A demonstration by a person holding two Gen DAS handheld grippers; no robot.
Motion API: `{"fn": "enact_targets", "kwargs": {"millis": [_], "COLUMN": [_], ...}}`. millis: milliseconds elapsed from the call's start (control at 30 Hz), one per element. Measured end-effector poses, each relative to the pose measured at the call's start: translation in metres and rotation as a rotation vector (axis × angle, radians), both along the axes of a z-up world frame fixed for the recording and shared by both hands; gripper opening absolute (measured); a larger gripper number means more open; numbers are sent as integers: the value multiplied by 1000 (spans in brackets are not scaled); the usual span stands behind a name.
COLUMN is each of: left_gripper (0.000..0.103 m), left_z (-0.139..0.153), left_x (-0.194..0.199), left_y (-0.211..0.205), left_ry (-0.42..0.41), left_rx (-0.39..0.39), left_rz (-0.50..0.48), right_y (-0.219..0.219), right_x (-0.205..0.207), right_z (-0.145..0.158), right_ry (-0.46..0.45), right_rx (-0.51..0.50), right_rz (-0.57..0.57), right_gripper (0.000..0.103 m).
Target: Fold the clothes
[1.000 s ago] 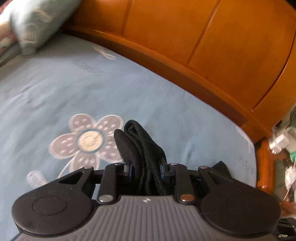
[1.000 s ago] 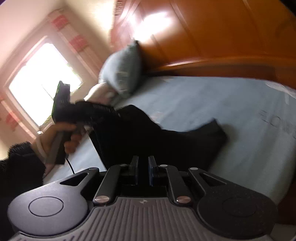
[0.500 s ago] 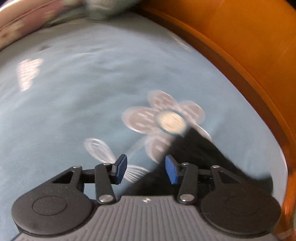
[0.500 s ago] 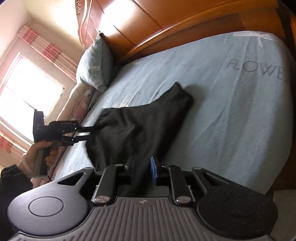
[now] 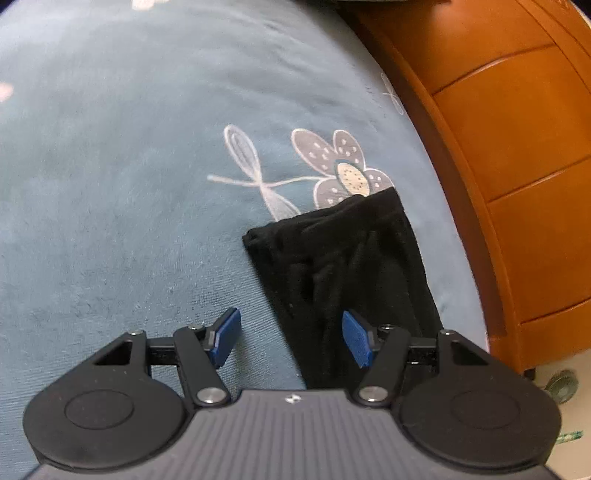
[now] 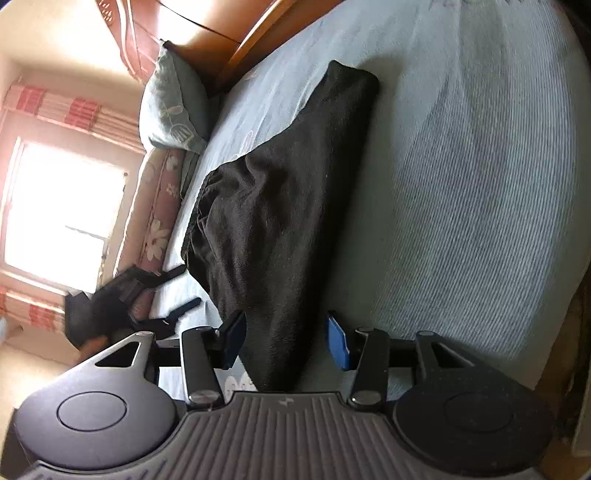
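On bed (image 6: 480,184), garment (image 6: 273,206) lengthwise toward headboard (image 6: 236,48)

On my right camera I see a very bright window (image 6: 62,206) far off to the left of the fingers, so white that I can't see through it, and its light makes a shiny patch on the wooden headboard (image 6: 207,22) up above them. The other gripper (image 6: 147,295), down by that window, looks dark and smeary, and the black cloth (image 6: 280,206) ahead of the fingers is too dark to show much. On my left camera the light is soft and even, the blue sheet (image 5: 110,184) looks sharp ahead of the fingers, and the wooden bed frame (image 5: 517,166) bends round at the right edge.
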State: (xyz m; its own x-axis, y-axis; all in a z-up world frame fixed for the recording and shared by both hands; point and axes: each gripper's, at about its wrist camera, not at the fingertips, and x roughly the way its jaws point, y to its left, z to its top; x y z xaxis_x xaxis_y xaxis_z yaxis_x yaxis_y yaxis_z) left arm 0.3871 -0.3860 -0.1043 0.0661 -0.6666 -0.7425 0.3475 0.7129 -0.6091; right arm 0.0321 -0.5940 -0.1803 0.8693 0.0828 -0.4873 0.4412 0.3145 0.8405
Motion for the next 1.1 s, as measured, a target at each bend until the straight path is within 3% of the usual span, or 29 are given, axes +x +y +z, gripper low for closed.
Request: {"fn": "enact_targets", "kwargs": {"millis": [133, 300, 433, 467, 533, 567, 600, 633, 700, 833, 867, 900, 933, 967, 1067, 1100], "left_gripper": [83, 84, 83, 81, 53, 32, 24, 22, 15, 16, 22, 31, 34, 38, 47, 49], "left_z": [-4, -9, -18, -19, -20, -21, -21, -21, -16, 6, 4, 2, -2, -5, 1, 6], "left_x": [4, -2, -6, -7, -9, -9, -8, -8, -7, -4, -1, 2, 3, 4, 3, 3], "left_y": [-15, -24, -16, -15, -15, -17, -18, -20, -23, -25, -25, -24, -21, -15, 2, 6], "left_ry": [-10, -81, -67, -68, -82, -87, -95, -102, -121, -157, -140, -120, -100, -88, -101, -124], "left_rx": [-62, -109, -183, -193, -179, -162, -149, -137, -123, -74, -48, -21, 6, 12, -25, -30], "left_rz": [-15, -18, 53, 63, 76, 79, 76, 73, 57, 9, 5, 1, 10, 18, 36, 45], "right_y": [4, 8, 14, 16, 18, 19, 21, 21, 22, 25, 28, 30, 31, 31, 22, 17], "right_x": [6, 10, 15, 17, 20, 23, 22, 22, 23, 26, 28, 29, 33, 35, 22, 15], "right_z": [-1, 0, 3, 3, 2, 2, 2, -1, -6, 8, 12, 16, 15, 12, 8, 10], "right_ry": [-9, -24, -32, -35, -41, -31, -18, -12, 0, -2, 12, 27, 55, 79, 56, 49], "right_rx": [11, 4, -33, -36, -41, -52, -59, -46, -18, -21, -26, -31, -27, -25, 4, 6], "right_rz": [-11, -20, -16, -17, -20, -12, -11, -15, -22, -6, 4, 14, 23, 30, 1, -20], "right_gripper": [54, 58, 59, 59, 53, 49, 29, 15, 14, 13, 13, 18, 27, 29, 30, 39]}}
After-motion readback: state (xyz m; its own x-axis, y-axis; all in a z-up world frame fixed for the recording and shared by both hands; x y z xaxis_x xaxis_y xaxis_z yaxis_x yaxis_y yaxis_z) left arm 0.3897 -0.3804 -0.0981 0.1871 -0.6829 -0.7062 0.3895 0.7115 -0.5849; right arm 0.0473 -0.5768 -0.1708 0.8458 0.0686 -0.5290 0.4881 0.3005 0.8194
